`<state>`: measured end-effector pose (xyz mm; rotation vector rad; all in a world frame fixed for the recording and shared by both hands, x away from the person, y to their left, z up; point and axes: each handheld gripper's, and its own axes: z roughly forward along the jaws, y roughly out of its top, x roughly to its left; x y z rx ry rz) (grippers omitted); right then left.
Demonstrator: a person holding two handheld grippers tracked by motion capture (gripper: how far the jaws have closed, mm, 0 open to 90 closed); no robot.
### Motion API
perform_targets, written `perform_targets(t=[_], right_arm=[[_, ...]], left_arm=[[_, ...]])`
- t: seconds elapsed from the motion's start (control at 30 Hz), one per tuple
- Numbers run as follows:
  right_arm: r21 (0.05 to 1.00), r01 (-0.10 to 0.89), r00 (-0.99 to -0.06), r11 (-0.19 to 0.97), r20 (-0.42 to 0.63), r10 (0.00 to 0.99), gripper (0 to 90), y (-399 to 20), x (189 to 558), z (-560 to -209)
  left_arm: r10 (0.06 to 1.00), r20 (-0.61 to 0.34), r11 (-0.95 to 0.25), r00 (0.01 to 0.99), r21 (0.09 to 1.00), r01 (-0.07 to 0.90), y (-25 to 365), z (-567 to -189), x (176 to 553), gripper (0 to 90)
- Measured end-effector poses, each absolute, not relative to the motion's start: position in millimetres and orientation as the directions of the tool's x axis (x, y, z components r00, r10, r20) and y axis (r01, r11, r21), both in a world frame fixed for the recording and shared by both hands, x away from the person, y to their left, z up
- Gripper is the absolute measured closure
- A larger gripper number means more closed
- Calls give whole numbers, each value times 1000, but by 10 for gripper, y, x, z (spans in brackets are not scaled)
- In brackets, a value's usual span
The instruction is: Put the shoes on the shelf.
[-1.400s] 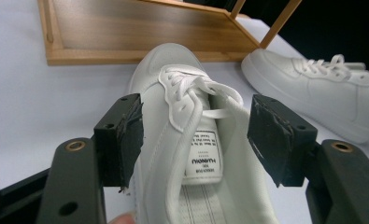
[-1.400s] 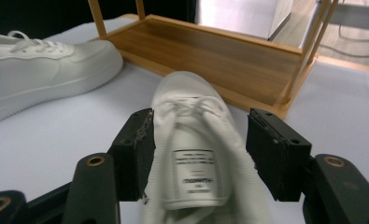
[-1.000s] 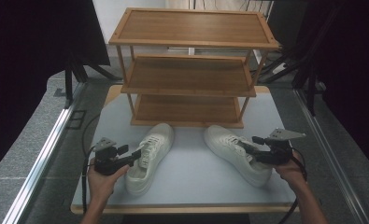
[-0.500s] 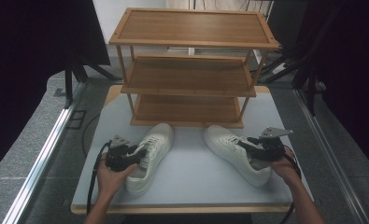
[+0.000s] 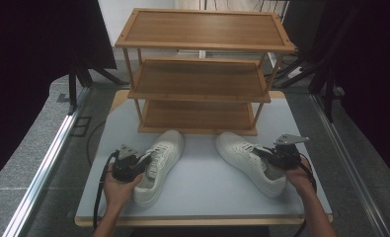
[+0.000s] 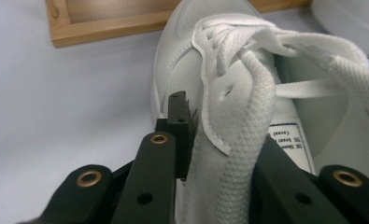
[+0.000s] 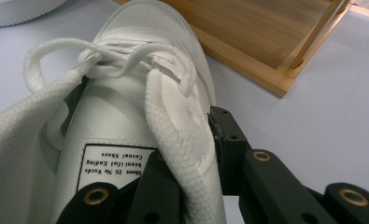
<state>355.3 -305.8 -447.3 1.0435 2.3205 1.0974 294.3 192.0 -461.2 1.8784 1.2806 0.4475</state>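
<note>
Two white lace-up sneakers lie on the pale bench in the lower half of the high view, toes pointing toward a three-tier wooden shoe rack that fills the upper centre. The left sneaker sits lower left of centre, angled toe up and to the right; the right sneaker sits lower right of centre, toe up and to the left. Both have smooth white uppers, flat white laces loosely tied, a knit-textured collar and a printed label on the insole.

The left gripper is held by a hand at lower left. In the left gripper view its fingers are clamped on the side wall of the left sneaker, one outside, one inside the opening.

The right gripper is held by a hand at lower right. In the right gripper view its fingers grip the collar edge of the right sneaker the same way.
</note>
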Motion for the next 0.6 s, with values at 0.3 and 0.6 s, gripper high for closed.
perform_targets(t=[0.3, 0.6], right_arm=[[813, 511, -560, 281, 66, 826, 826, -3098, 3408, -4459], [861, 501, -501, -82, 366, 784, 827, -3238, 3164, -4418]], left_arm=[[853, -234, -91, 467, 814, 574, 1999, -4549, 2864, 814], [727, -448, 147, 520, 841, 520, 2148, -4310, 2729, 811]])
